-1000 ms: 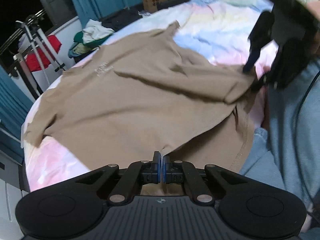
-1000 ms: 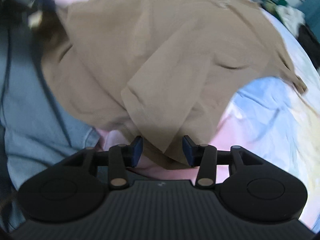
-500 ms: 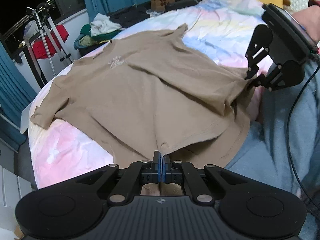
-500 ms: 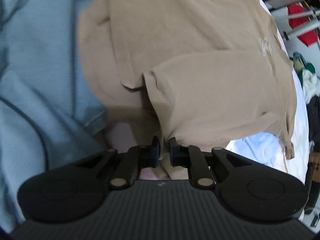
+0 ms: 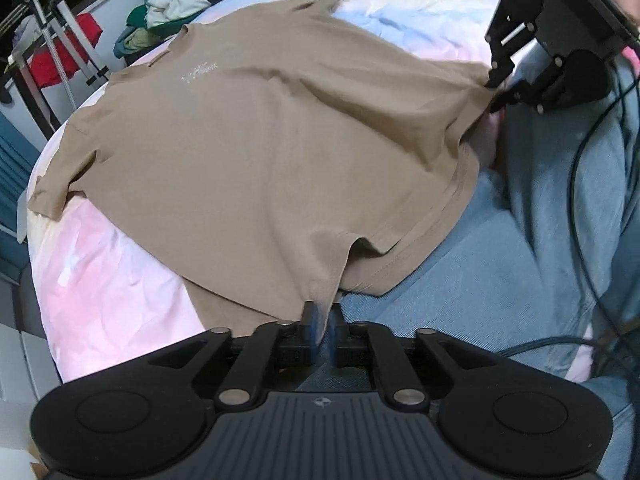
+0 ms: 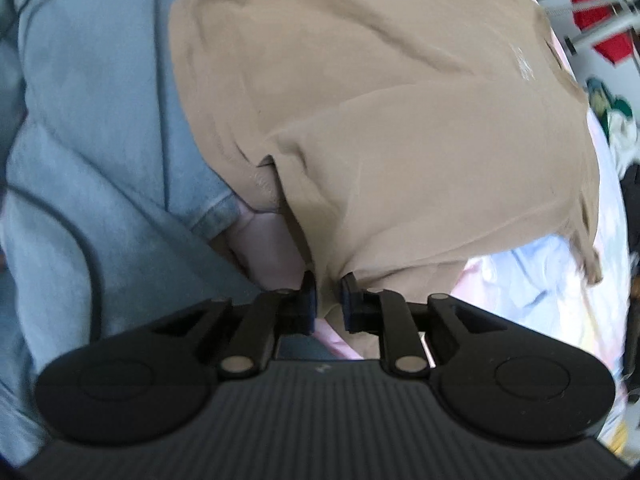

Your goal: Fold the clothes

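The tan short-sleeved cotton T-shirt (image 5: pixel 260 140) lies spread, front up, across the bed's pastel tie-dye sheet (image 5: pixel 112 292), its hem hanging over the near edge onto the person's blue denim lap (image 5: pixel 500 280). The left claw (image 5: pixel 325 322) was clenched tight on the hem's near corner a second ago; now its jaws are opening, with a narrow gap between the blue pads and the pinched cloth still standing between them. The right claw (image 6: pixel 328 300) stood wide around the other hem corner, then closed on it, and its jaws are opening again, the tan fabric bunched between them. Since the earlier frame the shirt has been drawn flatter: its right side, then folded over, now lies smooth. A heap of clothes (image 5: pixel 160 16) sits beyond the bed.
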A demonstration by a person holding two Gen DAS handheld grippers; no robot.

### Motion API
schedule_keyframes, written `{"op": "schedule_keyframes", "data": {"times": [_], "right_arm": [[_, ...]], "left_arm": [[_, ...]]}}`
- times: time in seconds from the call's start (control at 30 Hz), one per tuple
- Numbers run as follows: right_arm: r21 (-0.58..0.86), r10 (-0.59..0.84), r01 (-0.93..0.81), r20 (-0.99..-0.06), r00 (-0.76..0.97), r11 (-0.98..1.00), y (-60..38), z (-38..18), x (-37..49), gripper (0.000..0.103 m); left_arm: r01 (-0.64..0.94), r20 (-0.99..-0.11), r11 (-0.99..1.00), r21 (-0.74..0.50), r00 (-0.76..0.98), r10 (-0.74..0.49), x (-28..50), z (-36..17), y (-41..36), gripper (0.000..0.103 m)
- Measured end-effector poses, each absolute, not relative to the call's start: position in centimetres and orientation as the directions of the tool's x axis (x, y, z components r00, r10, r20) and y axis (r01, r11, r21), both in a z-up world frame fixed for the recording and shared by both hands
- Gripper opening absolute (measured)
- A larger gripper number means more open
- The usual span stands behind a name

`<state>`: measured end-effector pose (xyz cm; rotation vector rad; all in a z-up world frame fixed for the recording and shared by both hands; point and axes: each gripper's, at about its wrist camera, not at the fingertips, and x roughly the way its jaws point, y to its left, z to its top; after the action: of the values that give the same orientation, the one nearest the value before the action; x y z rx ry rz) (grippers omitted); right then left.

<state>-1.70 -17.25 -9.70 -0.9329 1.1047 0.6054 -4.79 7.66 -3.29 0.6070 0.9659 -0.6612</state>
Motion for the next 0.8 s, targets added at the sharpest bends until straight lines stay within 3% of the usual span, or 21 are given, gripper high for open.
{"op": "schedule_keyframes", "data": {"times": [0.07, 0.1, 0.17, 0.33, 0.47, 0.57, 0.67, 0.8], "right_arm": [[-0.284, 0.002, -0.789, -0.941, 0.34, 0.544, -18.0, -8.6, -1.8, 0.035], [-0.264, 0.026, -0.781, -0.941, 0.337, 0.566, -18.4, -7.9, -1.9, 0.048], [-0.234, 0.083, -0.759, -0.932, 0.354, 0.607, -19.6, -6.3, -1.9, 0.064], [-0.151, 0.215, -0.647, -0.866, 0.451, 0.747, -21.3, -2.3, -0.4, 0.068], [-0.022, 0.26, -0.407, -0.738, 0.622, 0.913, -24.1, 0.3, 3.1, 0.068], [0.215, 0.253, -0.147, -0.636, 0.729, 0.965, -28.1, 0.0, 7.1, 0.068], [0.423, 0.212, 0.045, -0.54, 0.815, 0.905, -32.2, -1.2, 11.4, 0.068], [0.612, 0.129, 0.234, -0.489, 0.863, 0.755, -36.5, -5.2, 15.9, 0.07]], "left_arm": [[0.72, -0.87, 0.674, 0.165, 0.429, -0.245, -5.0, -2.8, 7.7, 0.037], [0.708, -0.861, 0.687, 0.162, 0.442, -0.253, -5.1, -2.4, 7.8, 0.05], [0.682, -0.834, 0.715, 0.154, 0.478, -0.276, -5.3, -1.4, 7.7, 0.06], [0.614, -0.742, 0.782, 0.108, 0.573, -0.348, -4.6, 1.4, 6.9, 0.08], [0.524, -0.637, 0.85, 0.053, 0.673, -0.375, -2.3, 3.5, 5.2, 0.081], [0.437, -0.575, 0.899, -0.018, 0.731, -0.367, 0.6, 4.4, 3.8, 0.082], [0.37, -0.53, 0.927, -0.062, 0.774, -0.345, 3.2, 4.4, 2.4, 0.085], [0.317, -0.53, 0.943, -0.099, 0.786, -0.319, 7.2, 2.6, 1.2, 0.086]]}}
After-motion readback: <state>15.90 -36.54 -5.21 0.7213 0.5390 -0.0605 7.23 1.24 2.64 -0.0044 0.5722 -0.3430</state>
